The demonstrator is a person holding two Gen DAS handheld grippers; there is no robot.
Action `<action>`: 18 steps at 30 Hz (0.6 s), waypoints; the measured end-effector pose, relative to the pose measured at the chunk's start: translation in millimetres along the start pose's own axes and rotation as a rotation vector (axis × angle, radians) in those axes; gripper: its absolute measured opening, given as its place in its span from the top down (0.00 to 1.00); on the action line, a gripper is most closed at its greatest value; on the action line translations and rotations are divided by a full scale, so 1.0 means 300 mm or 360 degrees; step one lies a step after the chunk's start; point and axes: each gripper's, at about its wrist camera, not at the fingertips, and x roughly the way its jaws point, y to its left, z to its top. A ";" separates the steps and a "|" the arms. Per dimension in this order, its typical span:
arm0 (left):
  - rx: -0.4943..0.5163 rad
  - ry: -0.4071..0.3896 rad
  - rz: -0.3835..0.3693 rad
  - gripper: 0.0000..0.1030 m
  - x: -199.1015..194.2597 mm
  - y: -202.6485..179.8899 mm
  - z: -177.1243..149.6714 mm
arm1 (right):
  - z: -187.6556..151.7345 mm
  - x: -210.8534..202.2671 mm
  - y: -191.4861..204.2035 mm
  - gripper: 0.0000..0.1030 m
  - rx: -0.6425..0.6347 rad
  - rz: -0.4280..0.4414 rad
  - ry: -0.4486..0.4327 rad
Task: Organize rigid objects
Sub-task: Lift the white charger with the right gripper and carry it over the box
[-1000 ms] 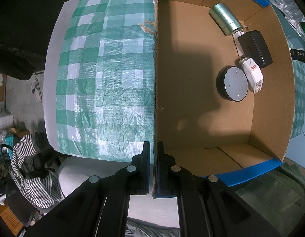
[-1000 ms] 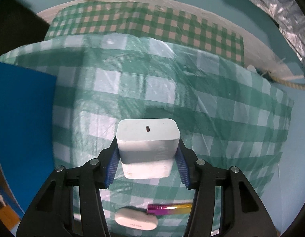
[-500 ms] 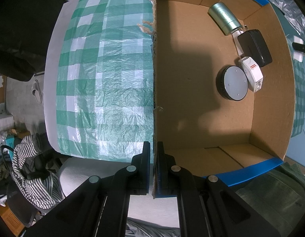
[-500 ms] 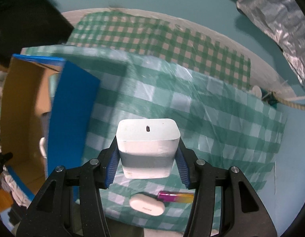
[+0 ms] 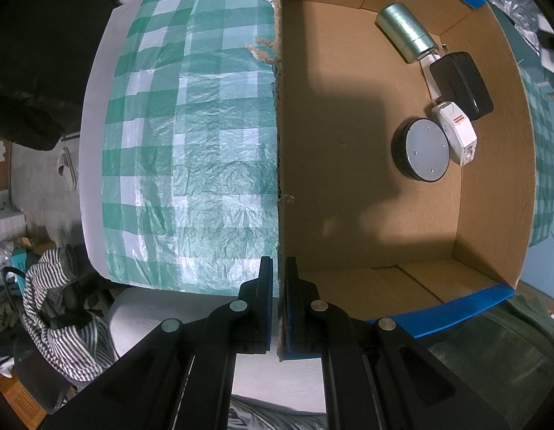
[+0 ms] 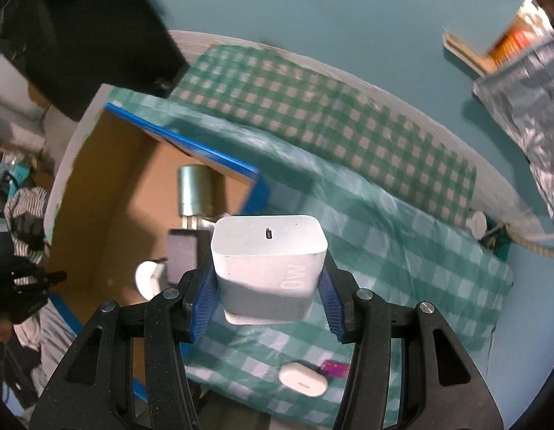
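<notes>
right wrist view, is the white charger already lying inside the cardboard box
No, the white charger is clamped between the right gripper pads, above the checked cloth beside the cardboard box.

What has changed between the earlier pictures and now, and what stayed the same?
The right gripper, still clamped on the white charger, has risen and swung toward the cardboard box, whose inside now shows. The white case and the purple item stay on the checked cloth. The left gripper keeps pinching the box wall; the box contents are unmoved.
</notes>
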 end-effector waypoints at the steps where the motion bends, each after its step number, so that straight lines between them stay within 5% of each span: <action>1: 0.0001 0.0000 -0.0001 0.94 0.000 0.001 0.001 | 0.013 0.001 0.022 0.50 -0.0027 -0.0004 -0.0002; 18: -0.0012 -0.0001 -0.0013 0.94 0.007 0.006 0.003 | 0.100 0.173 0.212 0.50 -0.0354 -0.0087 0.0089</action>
